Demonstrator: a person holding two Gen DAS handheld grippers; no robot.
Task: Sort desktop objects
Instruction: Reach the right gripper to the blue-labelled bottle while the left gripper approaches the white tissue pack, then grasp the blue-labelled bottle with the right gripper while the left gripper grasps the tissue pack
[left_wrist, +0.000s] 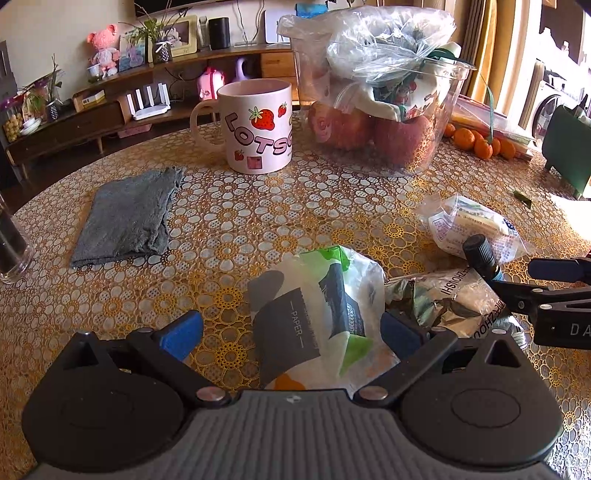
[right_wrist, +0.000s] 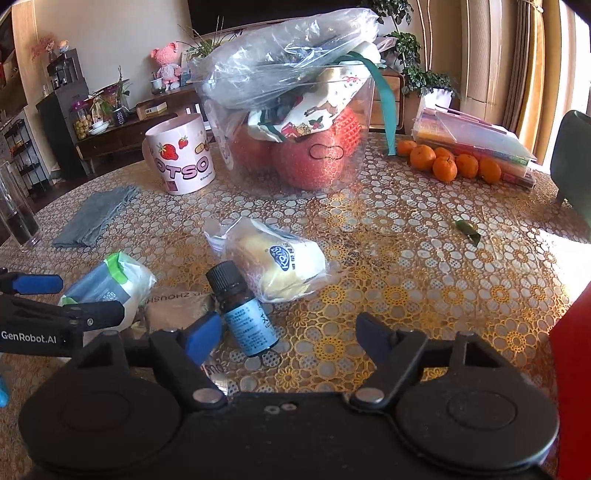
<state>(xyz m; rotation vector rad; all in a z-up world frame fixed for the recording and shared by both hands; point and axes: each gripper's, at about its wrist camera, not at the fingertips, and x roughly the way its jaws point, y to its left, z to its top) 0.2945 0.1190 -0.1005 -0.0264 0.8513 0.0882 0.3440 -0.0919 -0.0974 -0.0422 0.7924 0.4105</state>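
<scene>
left gripper (left_wrist: 291, 334): jaws wide, blue pads either side of the tissue pack, no clear contact on the left pad; right pad sits at the pack's edge, touch cannot be told. Pitched down at the table.
tissue pack (left_wrist: 317, 306): white-green-grey wrapper marked PAPER, lying flat between the left fingers, centre of left wrist view.
right gripper (right_wrist: 288, 336): jaws partly open, nothing pinched. Left pad (right_wrist: 203, 336) just beside the dropper bottle, right pad well clear at 3 o'clock. Pitched down at the table.
dropper bottle (right_wrist: 243, 310): small dark bottle, black cap, blue label, standing tilted, in the left half of the right gripper's gap.
foil wrapper (left_wrist: 447, 299): crumpled silver pack, between tissue pack and bottle, flat on the table.
bagged bun (right_wrist: 280, 267): clear bag, yellow-white contents, at 12 o'clock just beyond the bottle.
grey cloth (left_wrist: 129, 218): folded, 10 o'clock from the left gripper, well apart.
pink mug (left_wrist: 255, 125): strawberry print, upright, 12 o'clock, far side.
clear tub (right_wrist: 295, 140): holds red apples, a printed cloth, plastic bags on top; beside the mug.
oranges (right_wrist: 450, 162): cluster at 1 o'clock, against a stack of folders.
glass (right_wrist: 16, 210): tall, dark liquid, 9 o'clock edge.
table (right_wrist: 406, 266): round, gold-and-white floral lace cover, sun patch at 3 o'clock.
room: low wooden shelving, pink doll, potted plants, curtains at right.
</scene>
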